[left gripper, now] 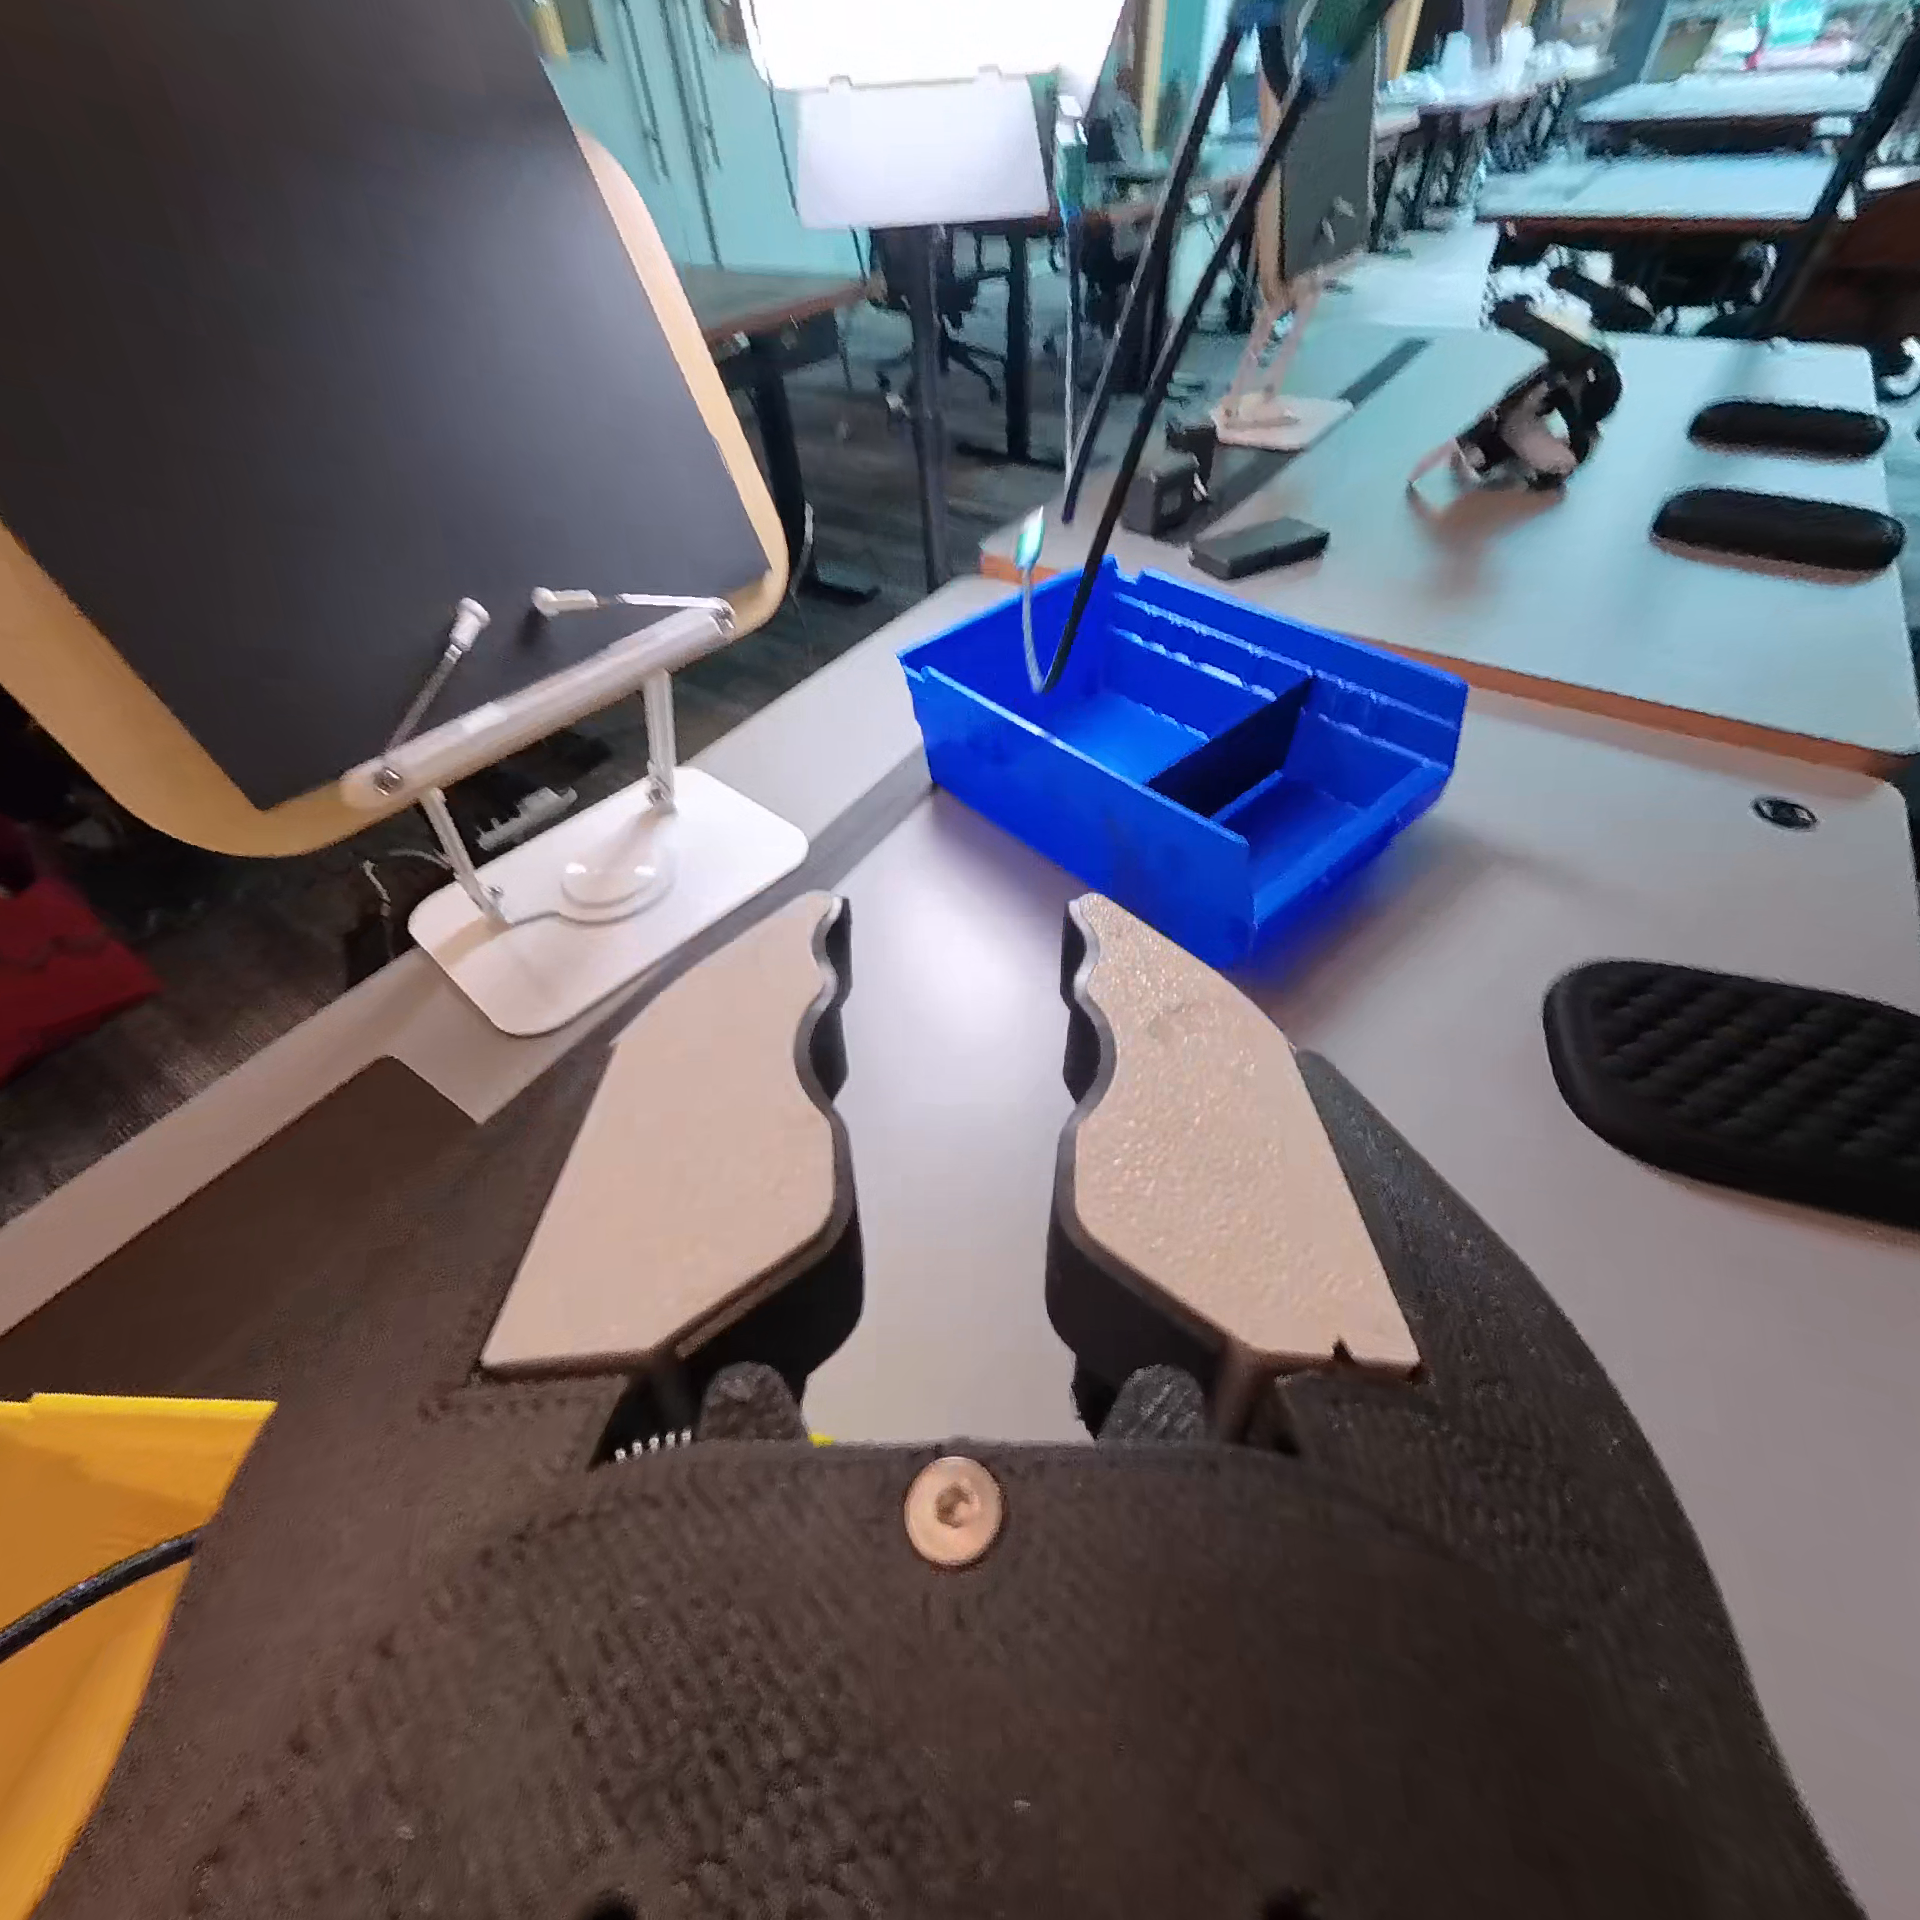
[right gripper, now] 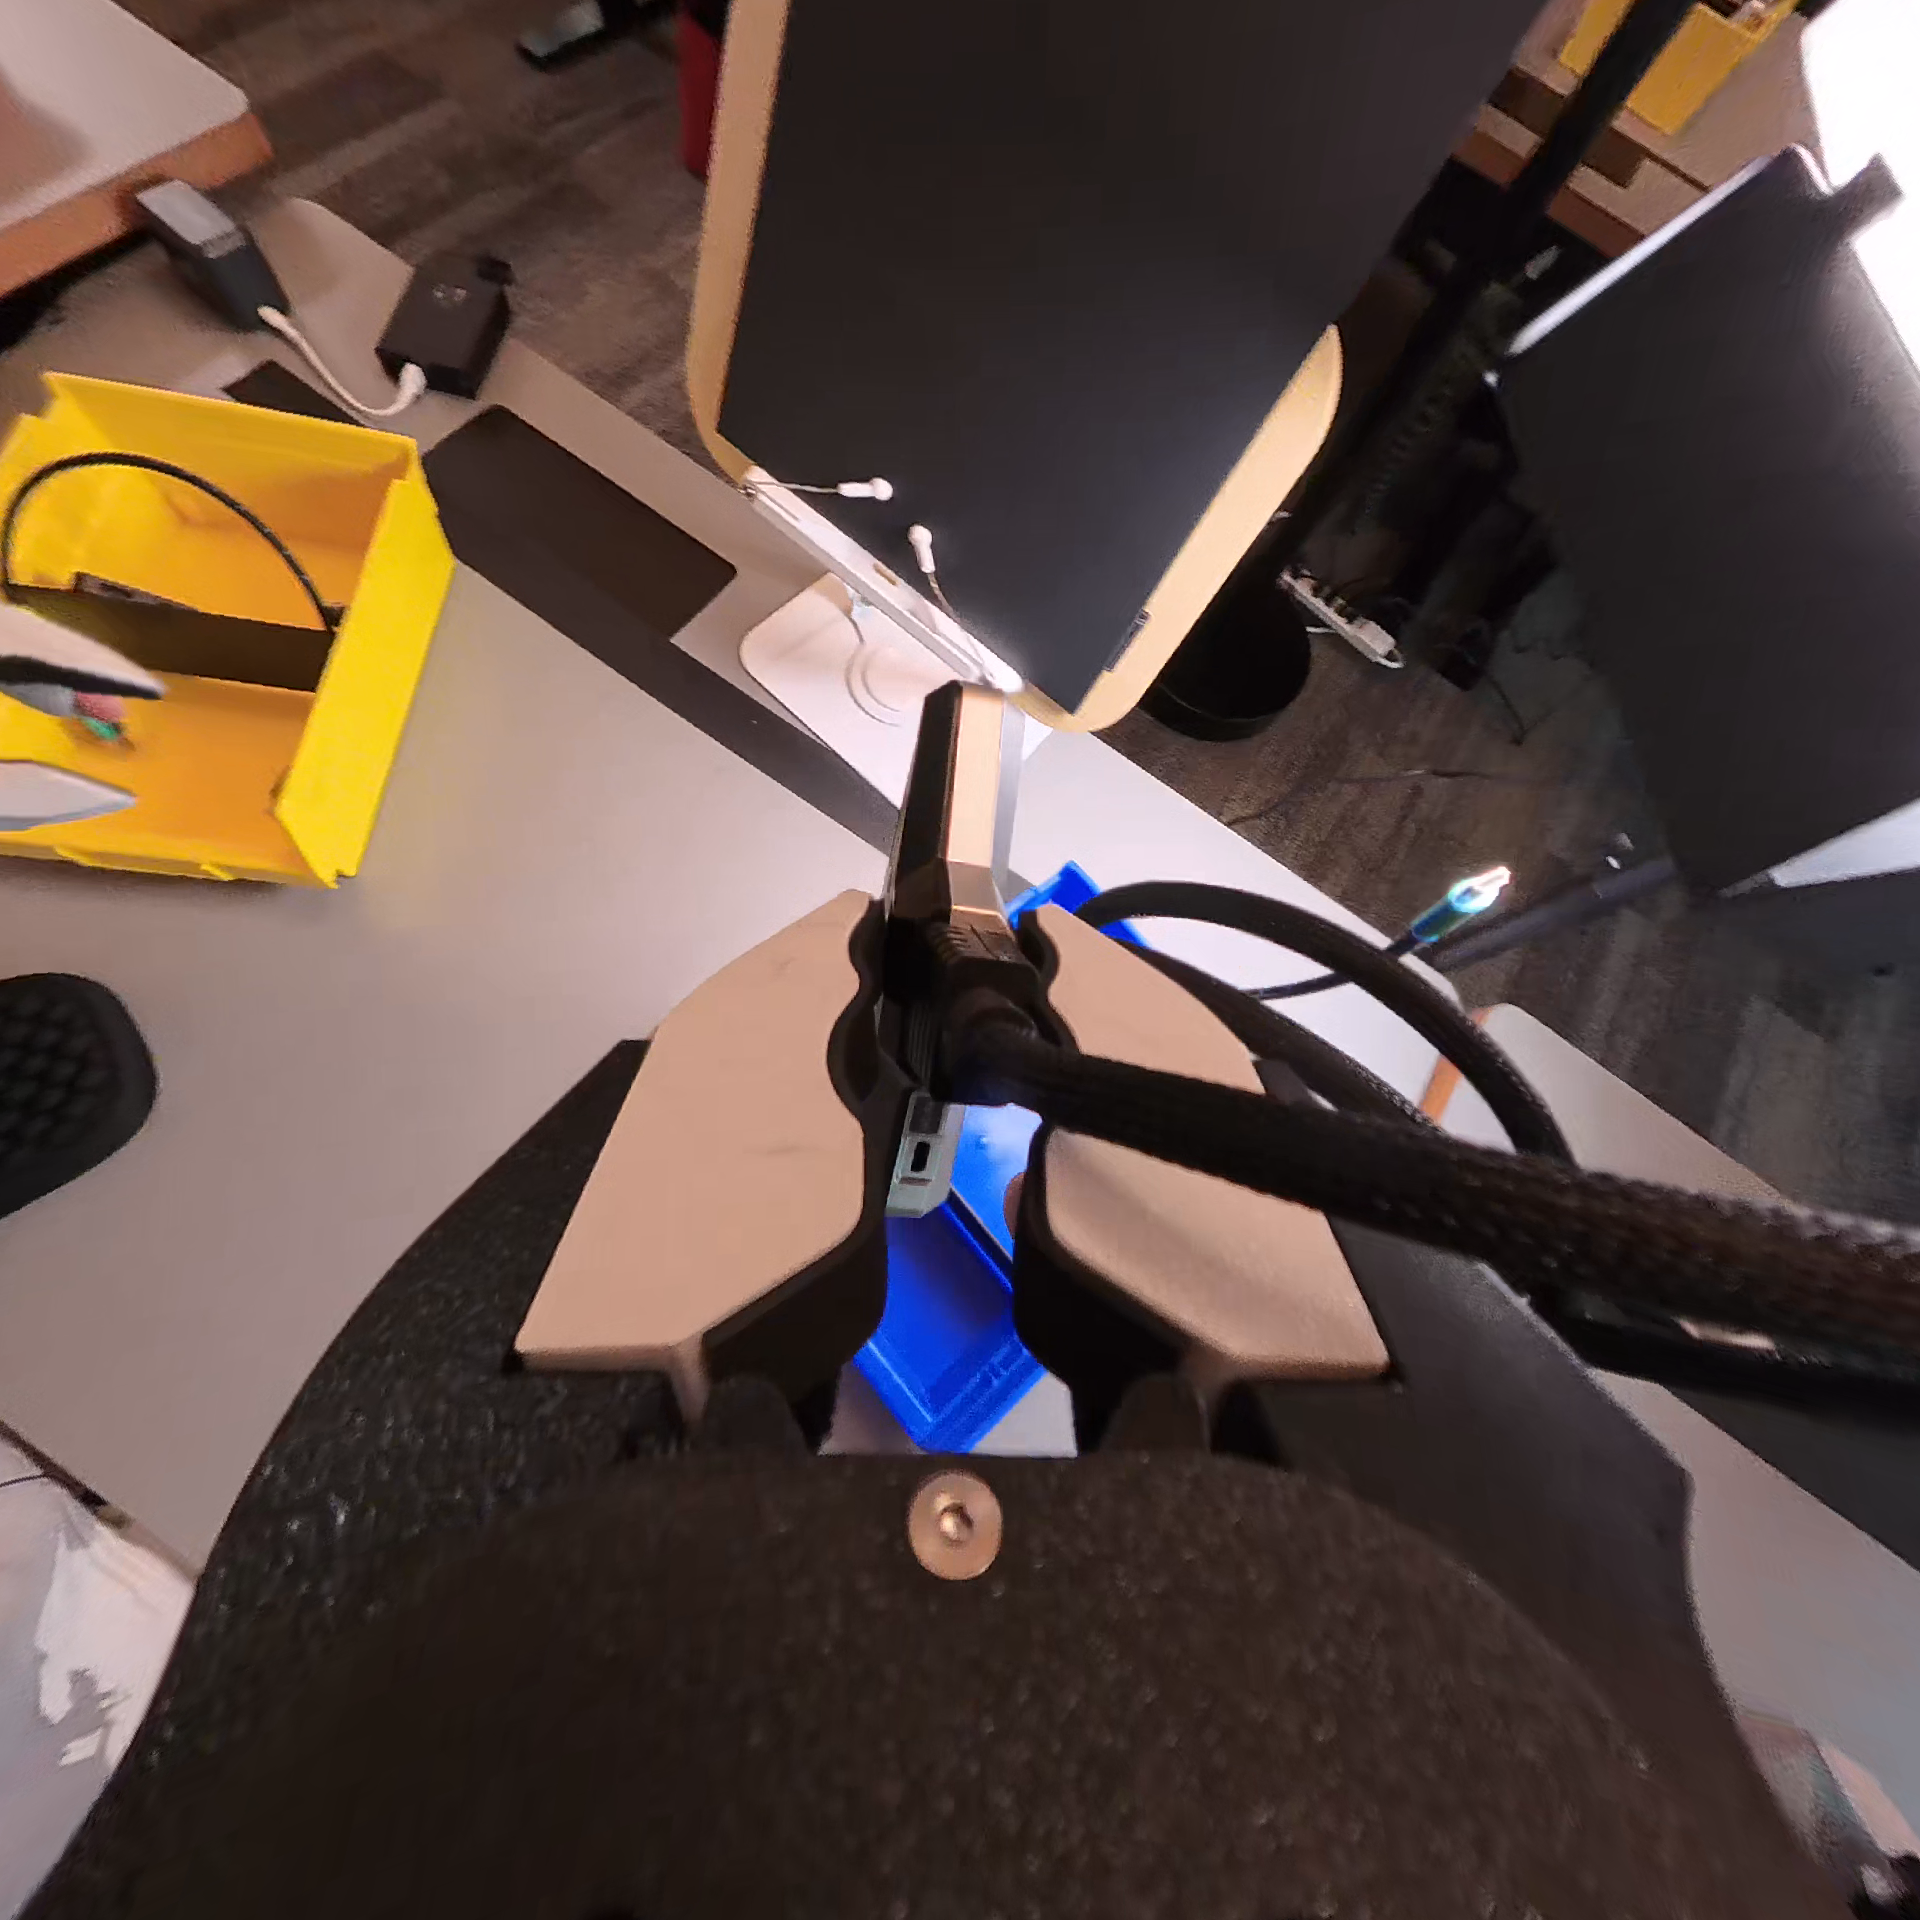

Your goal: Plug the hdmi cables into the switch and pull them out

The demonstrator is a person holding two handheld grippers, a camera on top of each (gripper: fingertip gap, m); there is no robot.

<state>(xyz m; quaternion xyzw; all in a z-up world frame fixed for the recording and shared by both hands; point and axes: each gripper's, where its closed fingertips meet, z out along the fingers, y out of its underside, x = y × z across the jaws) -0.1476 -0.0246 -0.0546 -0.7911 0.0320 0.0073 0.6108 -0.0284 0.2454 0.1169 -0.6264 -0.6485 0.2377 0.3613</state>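
Note:
My right gripper (right gripper: pixel 951 925) is shut on the switch (right gripper: pixel 961 800), a slim silver box with a black face, and holds it edge-up over the blue bin (right gripper: pixel 940 1340). A black HDMI plug (right gripper: pixel 971 987) sits in the switch between the fingertips. Its thick braided cable (right gripper: pixel 1351 1164) runs off to the right. A thin cable with a glowing blue tip (right gripper: pixel 1475 894) hangs beyond. My left gripper (left gripper: pixel 951 935) is open and empty above the grey table (left gripper: pixel 1558 1351). In the left wrist view black cables (left gripper: pixel 1143 343) hang down into the blue bin (left gripper: pixel 1174 769).
A dark screen on a white stand (left gripper: pixel 613 894) rises at the table's far edge, also in the right wrist view (right gripper: pixel 1039 312). A yellow bin (right gripper: pixel 260 644) holds a thin black cable, with my left gripper's fingers (right gripper: pixel 73 665) over it. Black wrist pads (left gripper: pixel 1745 1081) lie on the table.

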